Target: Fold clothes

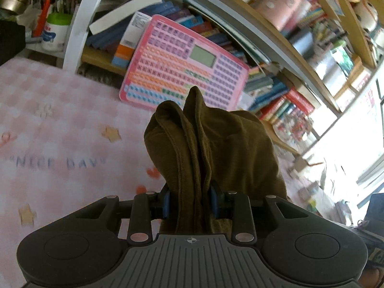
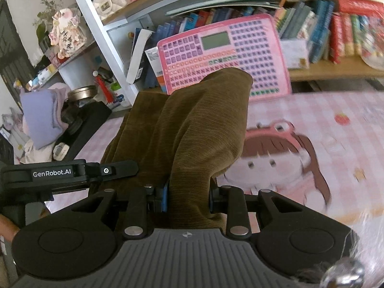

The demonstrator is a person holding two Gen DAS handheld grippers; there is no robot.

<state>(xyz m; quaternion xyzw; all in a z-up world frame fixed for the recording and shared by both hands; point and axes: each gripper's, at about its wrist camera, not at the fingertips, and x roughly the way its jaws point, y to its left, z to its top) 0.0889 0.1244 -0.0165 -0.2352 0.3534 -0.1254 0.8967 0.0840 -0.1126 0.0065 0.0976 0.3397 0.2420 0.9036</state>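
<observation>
Olive garment (image 1: pixel 211 148): bunched folds are pinched in both grippers, held above the bed.
Left gripper (image 1: pixel 190 204): clamped on a seamed edge.
Right gripper (image 2: pixel 188 200): clamped on ribbed cloth.
Pink sheet (image 1: pixel 60 120): seen below.
Risk: uneven folding is likely if the bunched layers slip.

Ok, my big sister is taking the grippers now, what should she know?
Left gripper: shut on the olive-brown garment, bunched folds pinched between its blue pads.
Right gripper: shut on the same garment, which drapes forward over it.
The garment is lifted above the pink checked sheet; the left gripper shows beside it in the right view.
Done: both ends gripped and raised.
Left: no neat fold shows yet, so lay it flat, fold it, then let go.
</observation>
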